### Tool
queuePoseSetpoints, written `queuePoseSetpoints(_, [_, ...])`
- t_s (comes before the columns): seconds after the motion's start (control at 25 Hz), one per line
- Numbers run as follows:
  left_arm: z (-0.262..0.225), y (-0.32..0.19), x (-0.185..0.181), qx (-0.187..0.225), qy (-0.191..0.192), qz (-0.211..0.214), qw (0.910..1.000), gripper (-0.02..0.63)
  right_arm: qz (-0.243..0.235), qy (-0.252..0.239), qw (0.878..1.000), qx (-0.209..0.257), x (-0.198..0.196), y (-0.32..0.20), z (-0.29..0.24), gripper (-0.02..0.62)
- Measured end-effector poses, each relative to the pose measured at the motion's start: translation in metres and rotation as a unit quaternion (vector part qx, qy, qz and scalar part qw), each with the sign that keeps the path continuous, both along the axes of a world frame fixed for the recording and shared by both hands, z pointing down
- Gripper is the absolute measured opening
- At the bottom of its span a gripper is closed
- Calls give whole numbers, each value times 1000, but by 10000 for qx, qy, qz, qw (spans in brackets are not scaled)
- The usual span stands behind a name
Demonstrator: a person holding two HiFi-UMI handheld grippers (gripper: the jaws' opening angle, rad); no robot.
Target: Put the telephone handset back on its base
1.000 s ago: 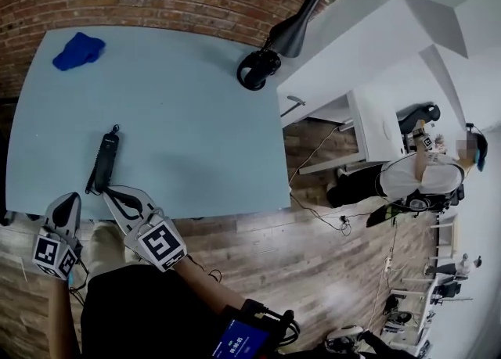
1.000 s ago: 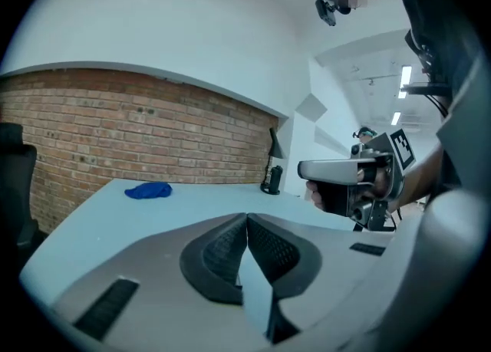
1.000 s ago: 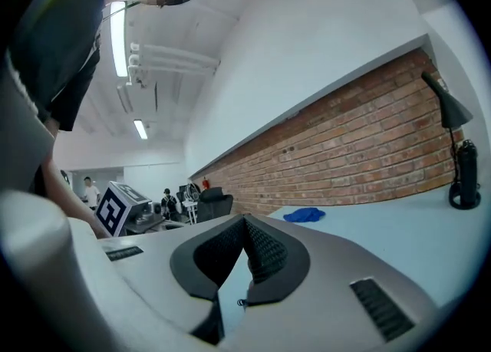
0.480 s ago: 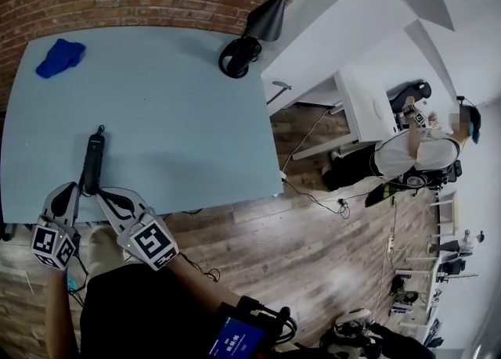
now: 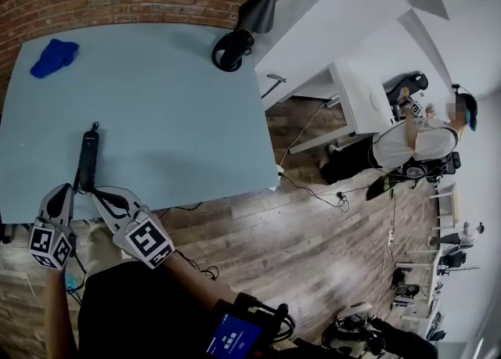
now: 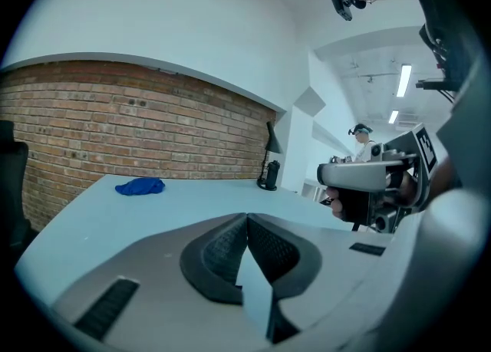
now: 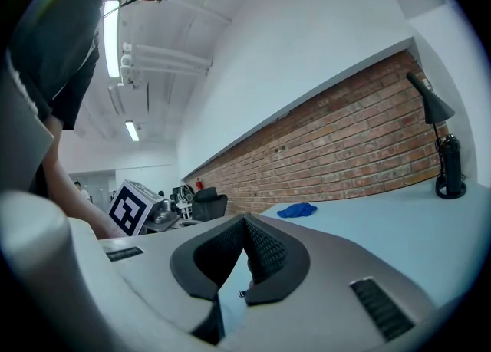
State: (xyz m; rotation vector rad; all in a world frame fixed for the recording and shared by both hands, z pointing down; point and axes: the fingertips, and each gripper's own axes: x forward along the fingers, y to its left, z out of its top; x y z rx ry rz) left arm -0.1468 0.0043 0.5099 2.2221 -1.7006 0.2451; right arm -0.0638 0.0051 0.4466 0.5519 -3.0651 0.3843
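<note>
The black telephone handset (image 5: 86,158) lies lengthwise on the light blue table (image 5: 172,115), near its front left edge. No telephone base shows in any view. My left gripper (image 5: 62,191) sits at the table's front edge, just left of the handset's near end, jaws shut and empty (image 6: 247,218). My right gripper (image 5: 96,192) is beside it, just right of that end, its jaws also shut on nothing (image 7: 245,221). Neither gripper touches the handset, and it does not show in either gripper view.
A blue cloth (image 5: 53,56) lies at the table's far left by the brick wall. A black desk lamp's base (image 5: 229,48) stands at the far right corner. White furniture (image 5: 368,107), floor cables and a person (image 5: 415,146) are to the right on the wooden floor.
The head view has swung, so the table and handset sit further left in the picture. Both grippers stay shut at the table's near edge by the handset.
</note>
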Motion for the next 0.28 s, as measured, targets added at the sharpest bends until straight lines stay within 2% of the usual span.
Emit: queuePoseSetpoints(0.28, [11, -2, -4, -98, -19, -177, 9998, 28, -103, -12, 9999, -22, -2, 7, 4, 17])
